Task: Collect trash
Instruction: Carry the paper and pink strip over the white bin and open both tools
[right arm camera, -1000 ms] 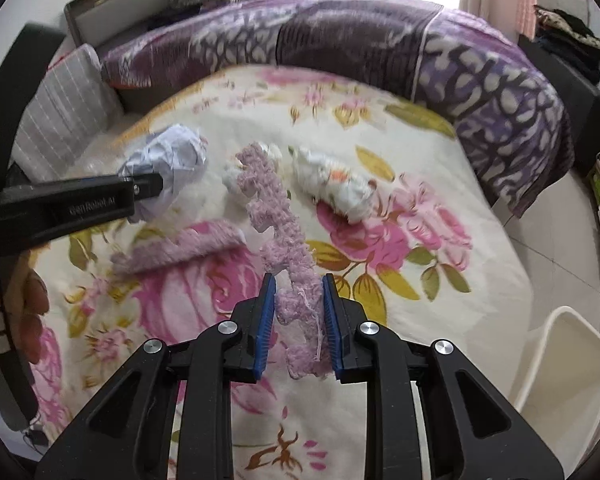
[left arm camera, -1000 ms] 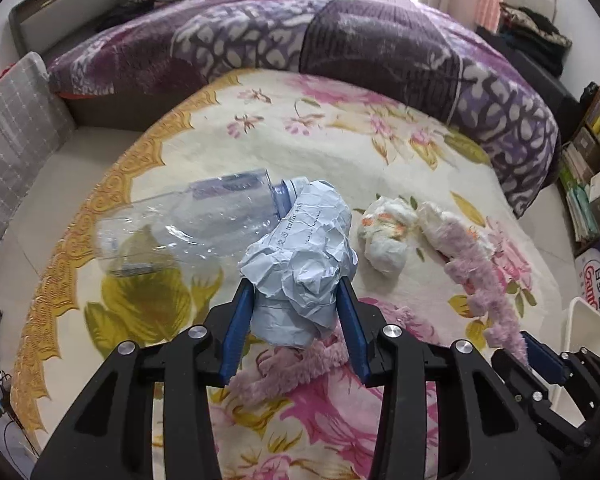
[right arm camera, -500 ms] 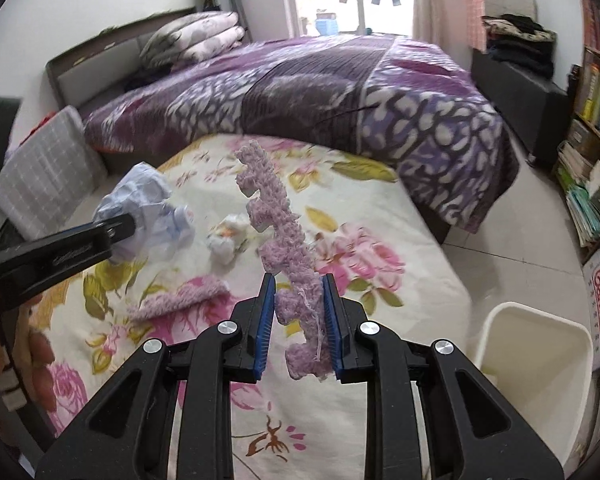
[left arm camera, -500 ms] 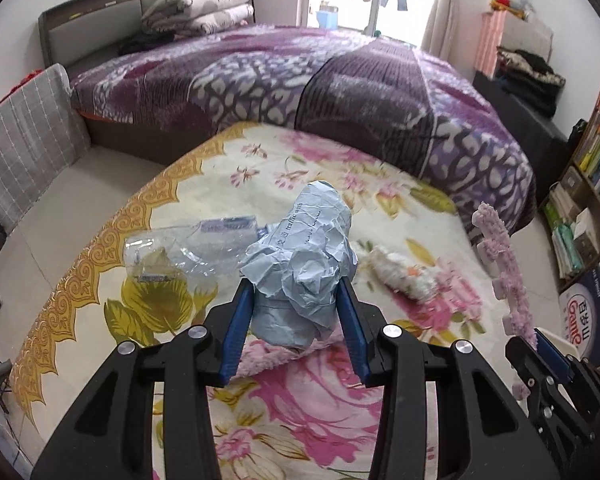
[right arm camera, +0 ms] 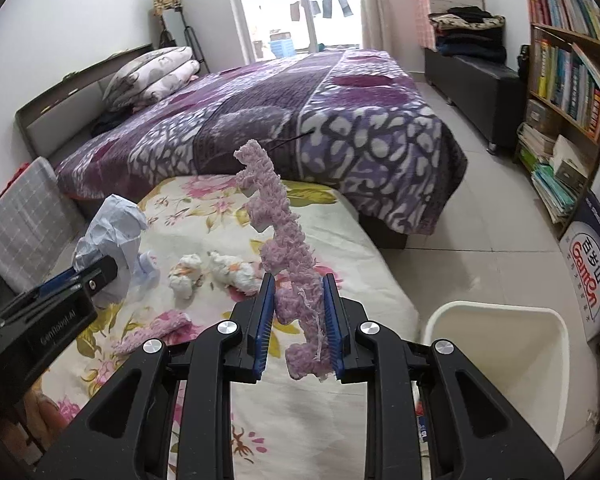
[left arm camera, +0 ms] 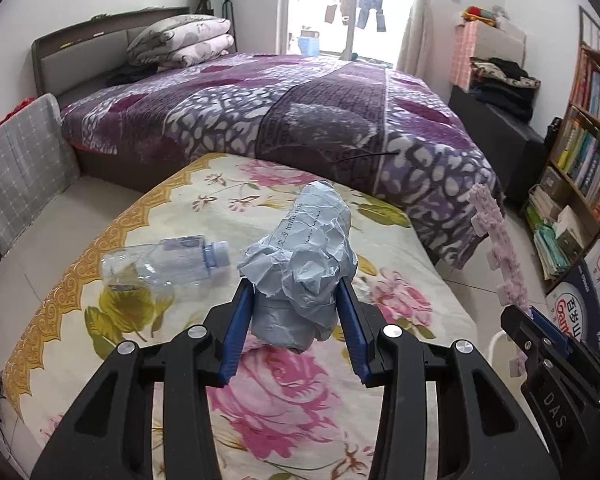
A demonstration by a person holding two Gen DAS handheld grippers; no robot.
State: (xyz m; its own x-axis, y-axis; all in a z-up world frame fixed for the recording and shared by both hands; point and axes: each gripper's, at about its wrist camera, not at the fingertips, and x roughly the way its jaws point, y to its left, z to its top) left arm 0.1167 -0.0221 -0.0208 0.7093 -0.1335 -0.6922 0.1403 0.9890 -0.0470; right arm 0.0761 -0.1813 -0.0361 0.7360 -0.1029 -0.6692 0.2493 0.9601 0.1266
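The left gripper clamps a paper wad above the surface. The right gripper pinches a pink strip upright — lifted clear, probably for the bin at 4 o'clock.

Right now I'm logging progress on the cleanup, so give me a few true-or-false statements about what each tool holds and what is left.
1. The left tool grips a crumpled paper ball. True.
2. The right tool is empty. False: it pinches a pink fuzzy strip.
3. A plastic bottle lies on the floral sheet. True.
4. The white bin sits on the sheet. False: it stands on the floor beside it.
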